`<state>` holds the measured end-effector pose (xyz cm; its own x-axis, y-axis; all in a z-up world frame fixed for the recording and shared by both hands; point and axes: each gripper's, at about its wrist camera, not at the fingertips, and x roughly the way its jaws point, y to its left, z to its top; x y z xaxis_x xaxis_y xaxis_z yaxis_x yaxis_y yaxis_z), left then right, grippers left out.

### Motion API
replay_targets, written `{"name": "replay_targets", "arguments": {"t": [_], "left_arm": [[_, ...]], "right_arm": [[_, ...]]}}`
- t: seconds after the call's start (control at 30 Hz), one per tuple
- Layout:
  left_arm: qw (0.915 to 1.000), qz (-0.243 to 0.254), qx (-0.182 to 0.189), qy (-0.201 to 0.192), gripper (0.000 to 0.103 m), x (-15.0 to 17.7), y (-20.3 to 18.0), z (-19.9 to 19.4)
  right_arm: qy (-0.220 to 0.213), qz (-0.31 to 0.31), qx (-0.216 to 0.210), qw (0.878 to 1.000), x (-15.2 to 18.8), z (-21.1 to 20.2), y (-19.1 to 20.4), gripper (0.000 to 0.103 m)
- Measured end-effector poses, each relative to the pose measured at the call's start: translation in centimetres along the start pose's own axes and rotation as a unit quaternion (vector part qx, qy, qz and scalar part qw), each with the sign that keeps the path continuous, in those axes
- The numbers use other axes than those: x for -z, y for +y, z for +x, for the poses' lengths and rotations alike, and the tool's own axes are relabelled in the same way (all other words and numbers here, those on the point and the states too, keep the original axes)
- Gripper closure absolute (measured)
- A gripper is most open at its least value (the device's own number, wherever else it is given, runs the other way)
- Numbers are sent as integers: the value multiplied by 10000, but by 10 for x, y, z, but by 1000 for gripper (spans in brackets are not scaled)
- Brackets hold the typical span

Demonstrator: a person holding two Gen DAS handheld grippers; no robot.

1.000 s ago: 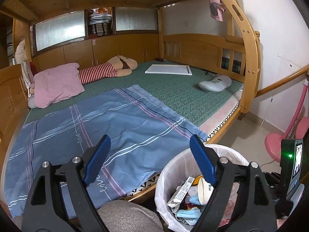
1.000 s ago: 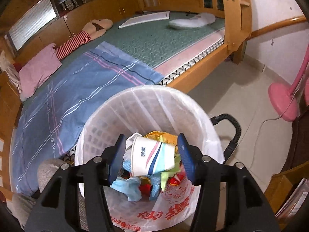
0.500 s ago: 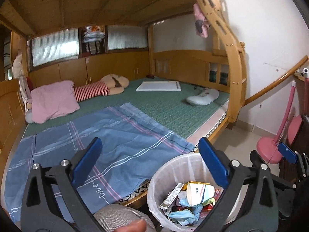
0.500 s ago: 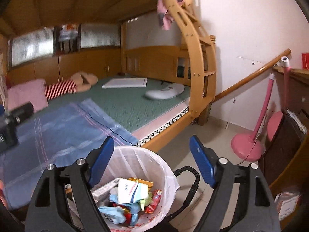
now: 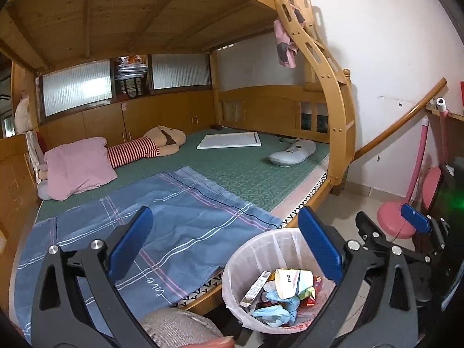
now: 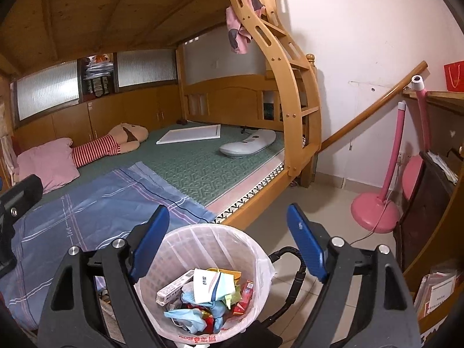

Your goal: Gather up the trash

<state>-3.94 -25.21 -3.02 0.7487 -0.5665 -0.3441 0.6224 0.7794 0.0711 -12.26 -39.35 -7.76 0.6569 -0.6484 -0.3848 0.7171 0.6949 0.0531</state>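
Observation:
A white mesh trash bin (image 5: 232, 269) (image 6: 262, 261) with a plastic liner stands on the floor beside the bed. In it lie a white paper cup (image 5: 293, 281) (image 6: 208, 287), a blue face mask (image 5: 272, 314) (image 6: 185, 317), a small carton and red wrappers. My left gripper (image 5: 224, 220) hangs open above the bin's left side and the blue sheet, with nothing between its jaws. My right gripper (image 6: 229, 214) is open above the bin, also with nothing in it. One of its blue fingers (image 5: 414, 221) shows at the right of the left wrist view.
The wooden bunk bed (image 6: 261, 200) bears a blue sheet (image 5: 174, 232), pink pillow (image 5: 75, 168), striped plush toy (image 5: 145, 148), white board (image 5: 229, 140) and white device (image 5: 293, 152). A pink fan stand (image 6: 374, 206), a wooden shelf (image 6: 435, 203) and a black cable (image 6: 295, 264) are on the right. A grey-clad knee (image 5: 179, 330) sits below.
The paper cup that was between my right jaws now lies in the bin. Both grippers opened wider, rose and tilted up, so the bin looks smaller and lower.

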Motion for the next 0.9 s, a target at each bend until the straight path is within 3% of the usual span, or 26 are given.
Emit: {"name": "replay_targets", "arguments": {"t": [0.4, 0.73, 0.9], "left_arm": [[9997, 196, 110, 92, 3, 0, -4, -3], [9997, 42, 102, 198, 3, 0, 1, -2], [9989, -48, 350, 295, 3, 1, 1, 0]], "right_arm": [[170, 195, -233, 9994, -2, -1, -2, 21], [130, 221, 48, 9997, -5, -3, -2, 21], [118, 217, 85, 9997, -3, -3, -1, 21]]}}
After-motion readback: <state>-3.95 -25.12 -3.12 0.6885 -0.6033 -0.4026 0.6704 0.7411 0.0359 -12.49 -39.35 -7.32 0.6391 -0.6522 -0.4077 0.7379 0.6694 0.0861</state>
